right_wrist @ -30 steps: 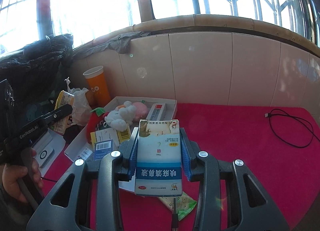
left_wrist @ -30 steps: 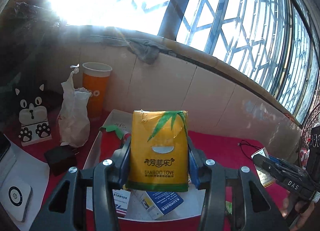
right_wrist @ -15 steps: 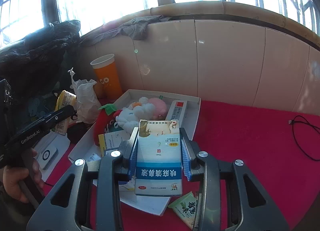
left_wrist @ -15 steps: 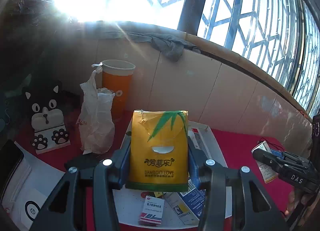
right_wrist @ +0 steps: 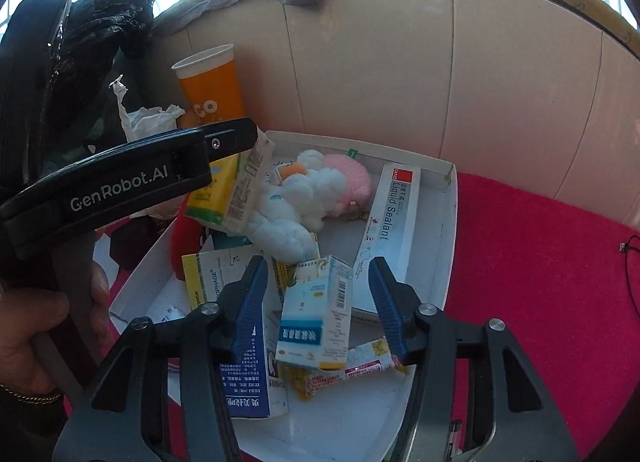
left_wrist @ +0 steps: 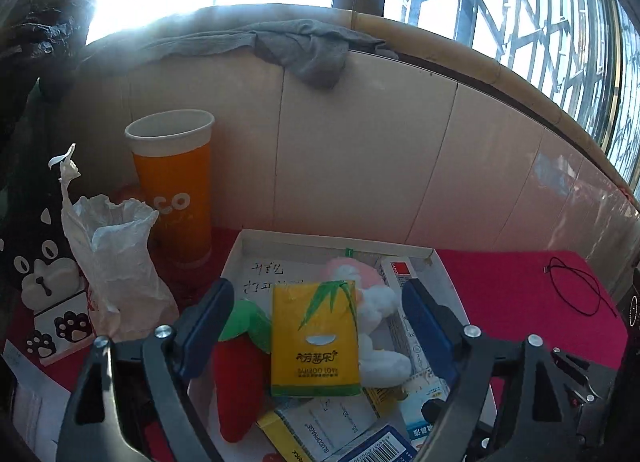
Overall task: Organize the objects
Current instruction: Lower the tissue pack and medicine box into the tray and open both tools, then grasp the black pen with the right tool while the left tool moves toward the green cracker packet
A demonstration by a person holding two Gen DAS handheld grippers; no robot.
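My left gripper (left_wrist: 316, 294) hovers over the white cardboard box (left_wrist: 336, 243), its jaws opening wide. The yellow tissue pack (left_wrist: 314, 342) sits between them, clear of both blue pads, over the plush toys. In the right wrist view the same pack (right_wrist: 224, 190) shows under that gripper's black finger (right_wrist: 232, 138). My right gripper (right_wrist: 318, 266) is over the near part of the box (right_wrist: 450, 222), jaws opening too. A blue and white medicine carton (right_wrist: 316, 318) lies tilted between them, touching neither pad.
The box holds a white and pink plush (right_wrist: 312, 190), a red strawberry plush (left_wrist: 240, 374), a sealant carton (right_wrist: 390, 222) and several medicine packs. An orange cup (left_wrist: 176, 182), a crumpled white bag (left_wrist: 116, 262) and a cat figure (left_wrist: 44, 282) stand left. A black cable (left_wrist: 576, 282) lies right.
Both grippers moved forward over the white box and came lower. Both sets of jaws spread apart, letting go of the tissue pack and the medicine carton.
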